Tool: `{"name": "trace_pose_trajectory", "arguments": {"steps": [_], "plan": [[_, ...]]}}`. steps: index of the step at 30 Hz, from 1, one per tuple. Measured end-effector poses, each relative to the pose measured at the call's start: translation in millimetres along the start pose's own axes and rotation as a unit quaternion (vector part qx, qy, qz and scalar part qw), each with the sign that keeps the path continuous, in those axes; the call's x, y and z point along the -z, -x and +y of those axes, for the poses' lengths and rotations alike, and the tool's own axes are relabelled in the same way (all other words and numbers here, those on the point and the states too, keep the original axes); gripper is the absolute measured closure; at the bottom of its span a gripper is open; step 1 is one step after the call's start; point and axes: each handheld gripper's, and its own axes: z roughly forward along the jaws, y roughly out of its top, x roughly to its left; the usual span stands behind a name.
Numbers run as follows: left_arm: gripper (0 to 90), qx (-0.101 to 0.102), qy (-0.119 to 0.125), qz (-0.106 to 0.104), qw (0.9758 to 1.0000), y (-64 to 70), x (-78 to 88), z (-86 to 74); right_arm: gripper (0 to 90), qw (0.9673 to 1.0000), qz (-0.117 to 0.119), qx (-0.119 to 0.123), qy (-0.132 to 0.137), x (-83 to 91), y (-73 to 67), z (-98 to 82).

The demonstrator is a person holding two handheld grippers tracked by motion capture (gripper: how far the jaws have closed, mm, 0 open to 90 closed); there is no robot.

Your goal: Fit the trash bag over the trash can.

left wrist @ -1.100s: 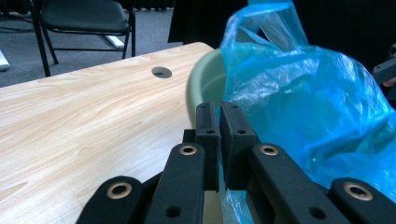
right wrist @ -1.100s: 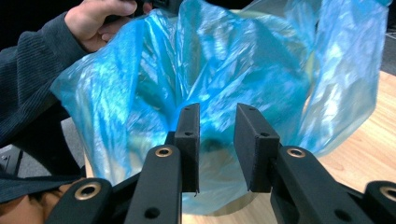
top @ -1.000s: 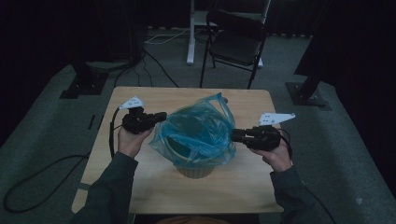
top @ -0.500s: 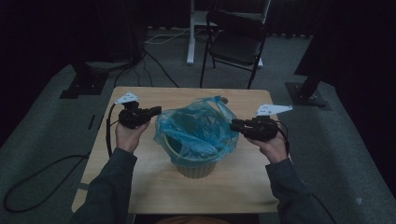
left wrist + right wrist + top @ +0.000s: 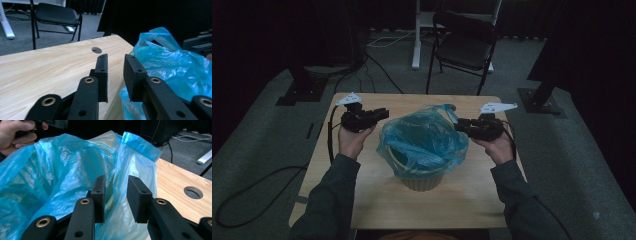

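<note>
Two grippers, one on each side of the blue bag (image 5: pixel 424 142), which sits stuffed into a small pale bin (image 5: pixel 422 180) near the middle of the wooden table (image 5: pixel 362 200). Left gripper (image 5: pixel 382 113) now parted, jaws just opened up, nothing between them in the left gripper view (image 5: pixel 115 75) but bare tabletop, with the bag's plastic (image 5: pixel 175 67) just off to the side. Was pinching the bag's edge a second ago, so that side got let go. Right gripper (image 5: pixel 460 126) also apart a little wider than before, pads spread in the right gripper view (image 5: pixel 115 197) with bag film (image 5: pixel 62 170) right behind the gap, not pressed by either pad as far as visible. Shifted outward too compared with a second back, now at the bag's right rim. Bag looks slumped lower and rounder over the bin than earlier, when it stood pulled up in a peak. Loose handle flap (image 5: pixel 447 107) still poking up at the far side. Folding chair (image 5: pixel 467 45) behind the table, same spot.
</note>
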Motion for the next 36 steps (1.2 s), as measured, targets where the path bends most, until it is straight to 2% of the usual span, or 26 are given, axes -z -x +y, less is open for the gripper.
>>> {"name": "trace_pose_trajectory", "arguments": {"steps": [8,15,20,24,28,33,36], "plan": [[66.9,-0.024,-0.027,-0.023,0.9991,7.6,-17.3,12.9,69.9,0.9999,0.001,-0.007,-0.009,-13.7,6.0,5.2],[64.0,-0.043,-0.061,-0.034,0.9966,14.4,-40.3,18.8,89.9,0.9996,-0.011,-0.007,-0.023,-16.2,9.9,4.8],[62.7,-0.060,-0.085,-0.043,0.9937,20.5,-56.4,20.9,90.0,0.9996,-0.015,-0.006,-0.024,-14.7,10.9,3.9],[61.8,-0.059,-0.094,-0.047,0.9927,21.5,-66.2,20.8,90.0,0.9997,-0.011,-0.005,-0.023,-15.2,9.4,3.8],[62.5,-0.063,-0.102,-0.034,0.9921,22.2,-72.6,21.9,90.0,0.9996,-0.011,-0.004,-0.024,-16.0,9.1,3.6],[76.8,-0.084,-0.113,-0.018,0.9899,25.6,-77.3,26.2,89.9,0.9997,-0.011,-0.004,-0.022,-15.7,9.1,3.6],[84.6,-0.084,-0.109,-0.018,0.9903,26.0,-77.4,27.7,89.9,0.9997,-0.011,-0.004,-0.022,-15.1,9.1,3.7]]}}
